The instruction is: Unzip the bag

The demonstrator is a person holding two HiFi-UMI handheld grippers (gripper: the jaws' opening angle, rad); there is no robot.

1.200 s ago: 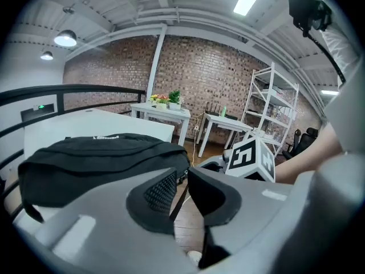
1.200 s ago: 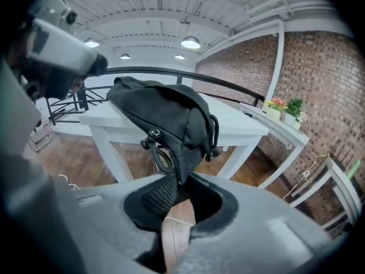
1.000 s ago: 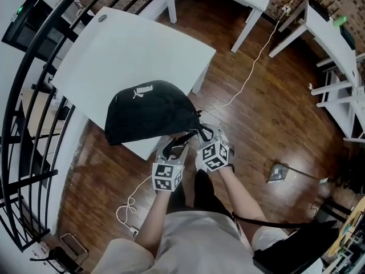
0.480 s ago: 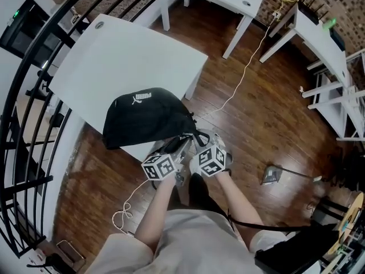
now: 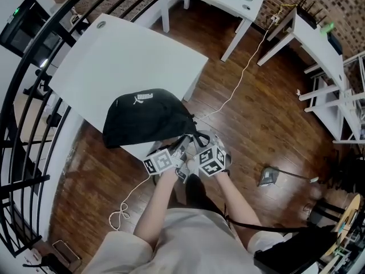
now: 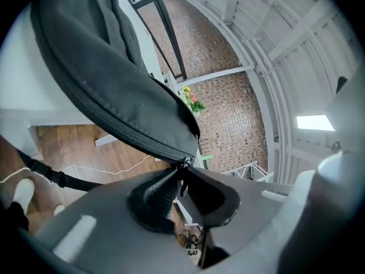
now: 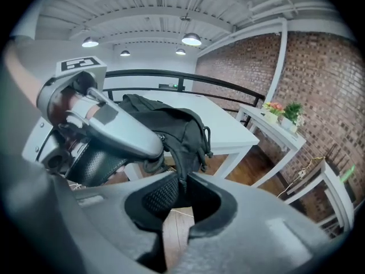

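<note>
Both my grippers meet at the near end of the black bag (image 5: 145, 117)
The bag lies at the white table's (image 5: 125, 61) near corner. My left gripper (image 5: 179, 146), its jaws just now closing on the bag's end, sits just beside the right gripper (image 5: 197, 144).
</note>
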